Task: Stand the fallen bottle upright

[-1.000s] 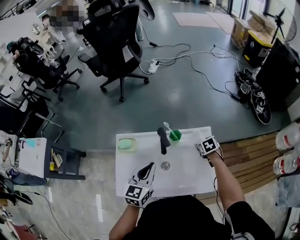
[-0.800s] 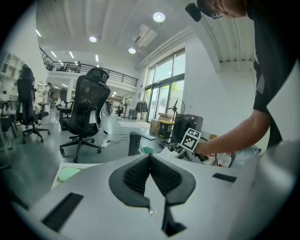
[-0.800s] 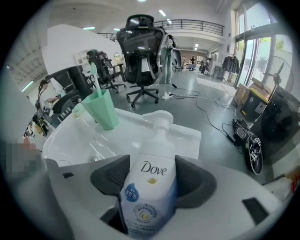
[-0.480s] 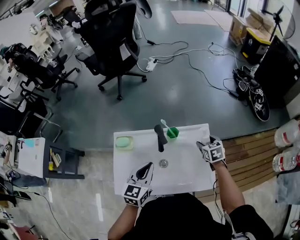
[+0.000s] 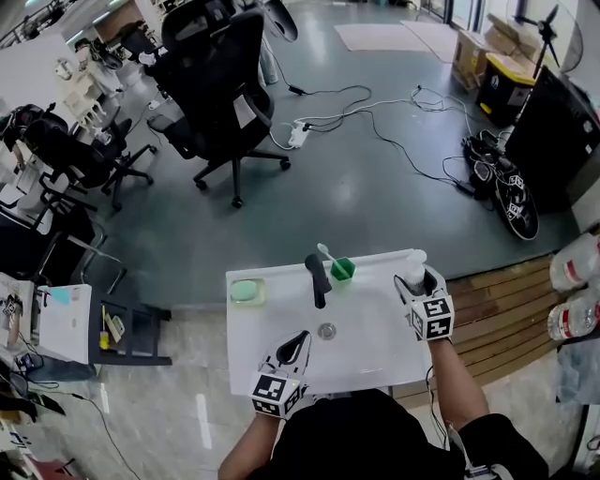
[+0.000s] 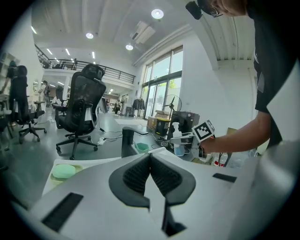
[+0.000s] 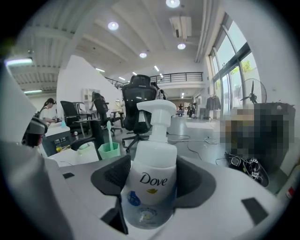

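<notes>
My right tongs [image 5: 415, 277] pinch the pump bottle [image 7: 151, 185] round its body, pads pressed on both sides. It sits nearly upright in the grip, pump head at twelve o'clock, at about two o'clock from the drain [image 5: 326, 330]. I think it is clear of the white tabletop [image 5: 272, 314]. My left tongs [image 6: 150, 174] are pressed together on nothing, at seven o'clock from the drain. I judge the tilting-up nearly done. Next I must lower the base flat onto the tabletop, then spread the tongs gently.

Glossy grey floor [image 5: 356, 197] strewn with cables [image 5: 337, 117], black office chairs [image 5: 220, 84] about, tall windows [image 6: 159, 93] along one wall, round ceiling lights [image 6: 157, 13] overhead.
</notes>
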`<state>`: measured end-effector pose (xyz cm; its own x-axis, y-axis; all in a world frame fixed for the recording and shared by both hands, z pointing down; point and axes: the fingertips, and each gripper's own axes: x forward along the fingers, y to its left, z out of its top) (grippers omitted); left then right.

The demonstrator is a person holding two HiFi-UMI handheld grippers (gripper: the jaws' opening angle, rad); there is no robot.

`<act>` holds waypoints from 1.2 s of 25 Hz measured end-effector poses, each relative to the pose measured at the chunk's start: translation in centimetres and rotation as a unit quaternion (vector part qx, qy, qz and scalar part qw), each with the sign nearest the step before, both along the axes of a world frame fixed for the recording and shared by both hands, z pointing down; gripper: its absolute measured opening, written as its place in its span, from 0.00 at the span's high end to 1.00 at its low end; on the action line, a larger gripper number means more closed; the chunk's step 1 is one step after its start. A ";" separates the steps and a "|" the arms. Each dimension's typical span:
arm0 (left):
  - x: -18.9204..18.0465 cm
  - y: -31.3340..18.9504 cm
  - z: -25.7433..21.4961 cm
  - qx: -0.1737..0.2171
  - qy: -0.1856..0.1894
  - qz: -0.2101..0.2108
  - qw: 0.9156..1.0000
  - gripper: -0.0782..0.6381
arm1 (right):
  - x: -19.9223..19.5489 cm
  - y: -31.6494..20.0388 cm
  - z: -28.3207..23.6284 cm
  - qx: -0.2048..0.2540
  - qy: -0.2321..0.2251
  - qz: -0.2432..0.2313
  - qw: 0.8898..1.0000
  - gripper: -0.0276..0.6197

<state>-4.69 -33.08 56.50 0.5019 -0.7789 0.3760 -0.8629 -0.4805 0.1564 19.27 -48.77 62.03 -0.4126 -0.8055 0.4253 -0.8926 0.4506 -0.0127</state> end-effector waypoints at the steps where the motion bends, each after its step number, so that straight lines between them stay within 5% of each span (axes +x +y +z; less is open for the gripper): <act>1: 0.1 0.1 0.1 -0.002 0.000 0.001 1.000 0.87 | 0.0 -0.2 0.2 0.010 -0.003 0.004 1.000 0.49; 19: -0.1 -0.4 1.6 -0.018 -0.001 -0.008 1.000 0.87 | -1.0 -1.3 4.6 0.051 0.051 -0.012 0.997 0.48; 25: 0.1 0.0 1.2 -0.013 0.000 -0.001 1.000 0.87 | -1.1 -0.7 5.1 0.025 0.045 -0.013 0.999 0.28; 30: -0.2 0.5 1.1 -0.011 0.002 0.000 1.000 0.87 | -1.2 1.1 3.0 0.038 0.043 -0.014 0.998 0.27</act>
<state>-4.90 -32.59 57.60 0.5033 -0.7708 0.3907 -0.8624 -0.4763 0.1714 18.03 -47.68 65.04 -0.3996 -0.8257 0.3981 -0.8761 0.4718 0.0992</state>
